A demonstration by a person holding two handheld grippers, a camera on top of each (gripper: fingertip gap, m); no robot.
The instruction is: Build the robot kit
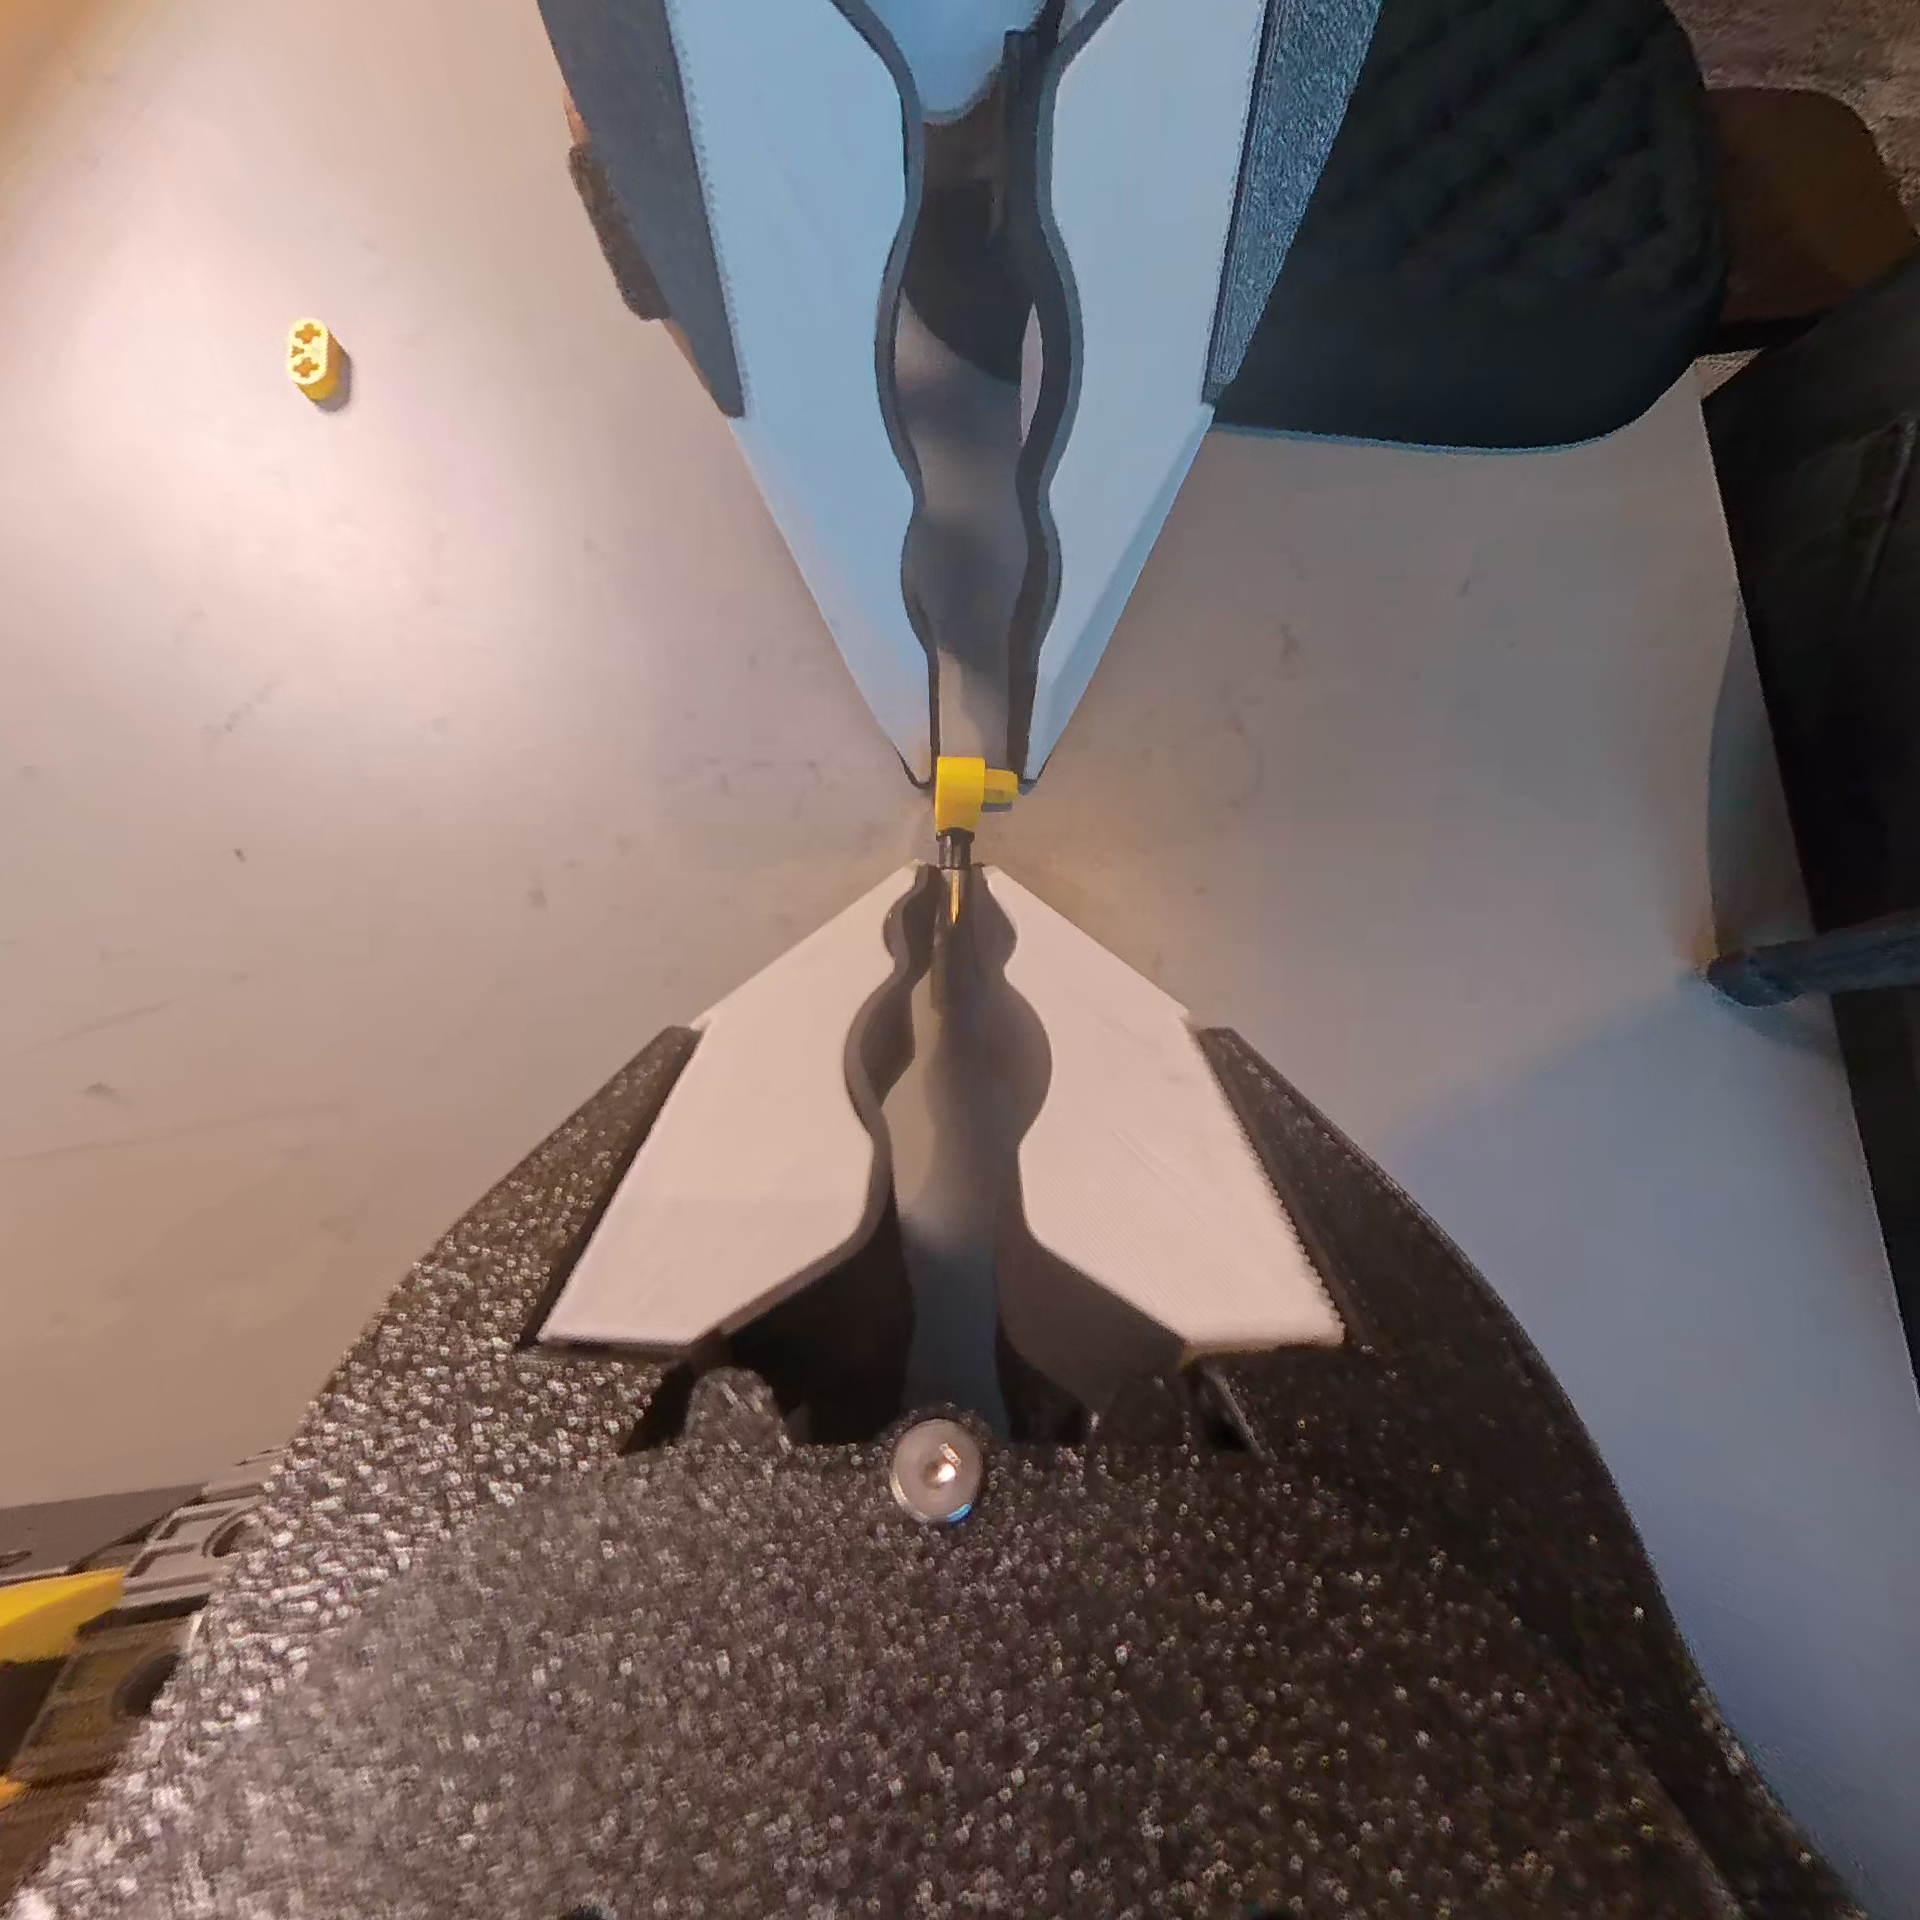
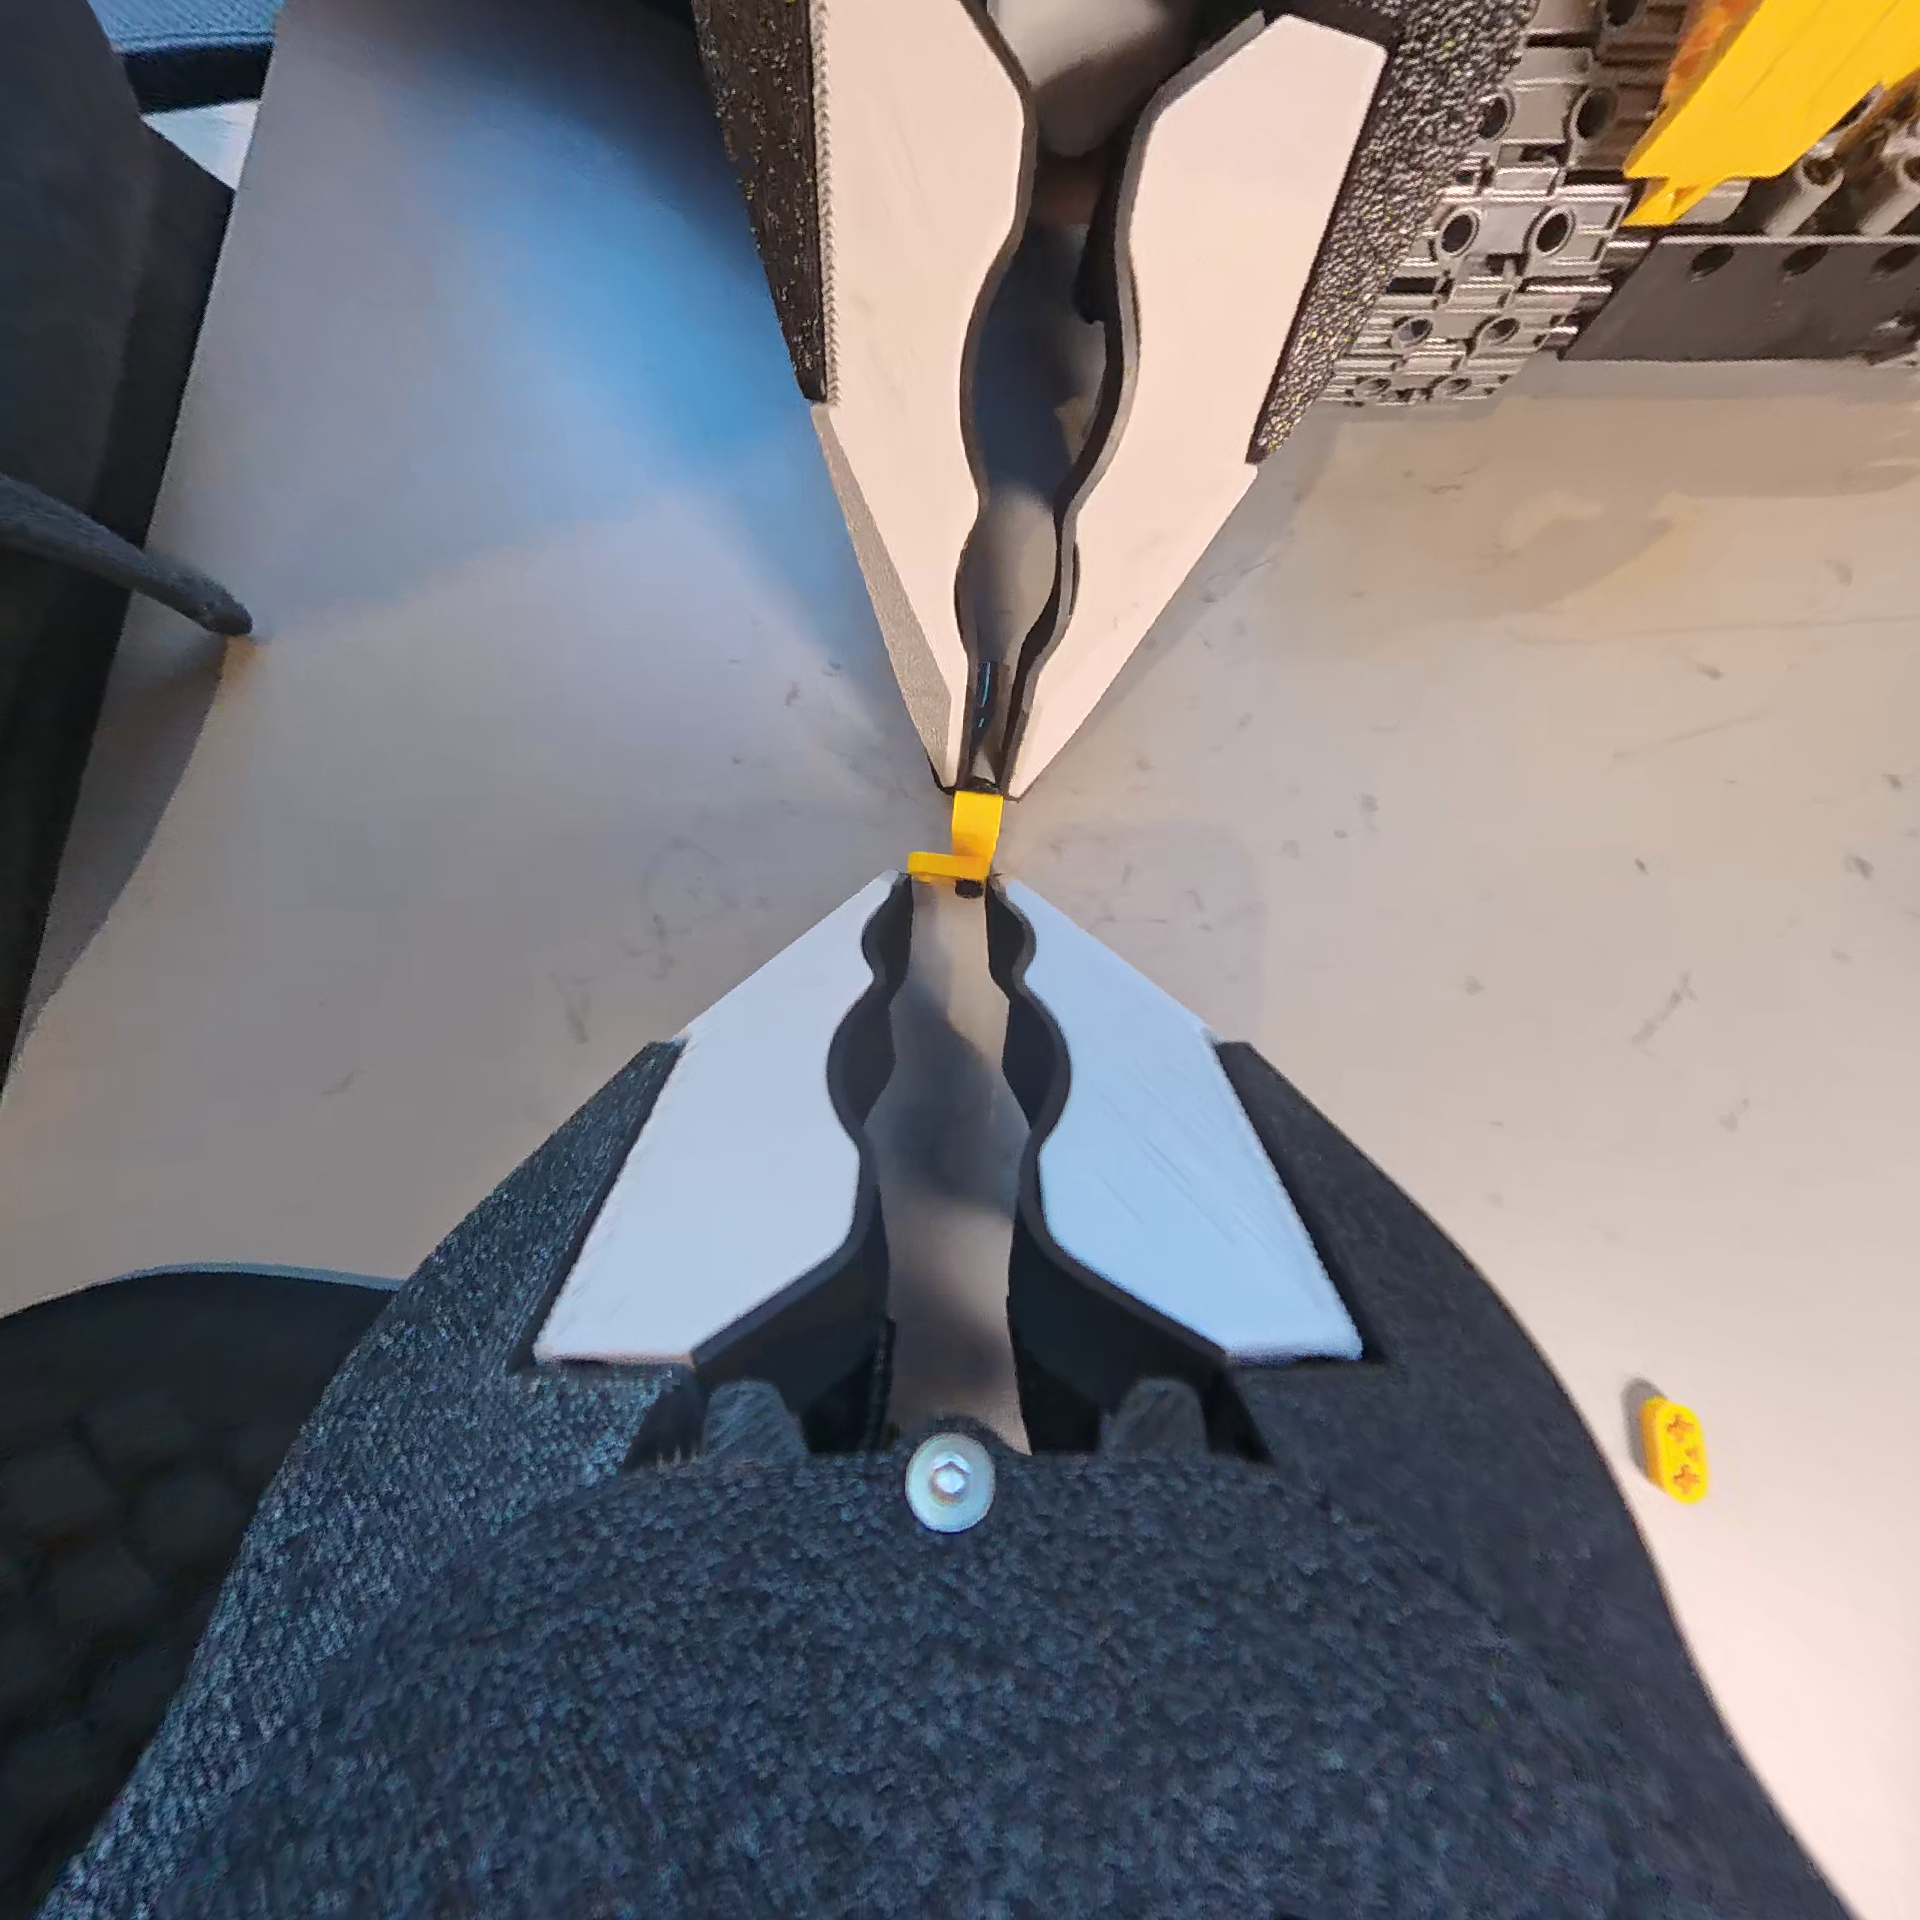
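Both pairs of jaws are pinched nearly closed, tip to tip over the pale table [image 1: 312, 935]: the left gripper [image 1: 954, 871] clamps a thin black pin [image 1: 952, 868] whose long axis runs toward 12 o'clock, and the right gripper [image 2: 945, 883] grips a small yellow angled connector [image 2: 971, 836] at its short arm. Pin and connector meet end-on between the tips, touching. A loose yellow two-hole piece [image 1: 316, 360] lies well apart at 10 o'clock in the left wrist view, nearer neither; a grey and yellow brick assembly [image 2: 1621, 177] sits at 1 o'clock in the right view.

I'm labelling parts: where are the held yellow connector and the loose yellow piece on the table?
held yellow connector [image 1: 958, 793]: left wrist view, its block face.
loose yellow piece [image 2: 1676, 1450]: right wrist view, its holed top.
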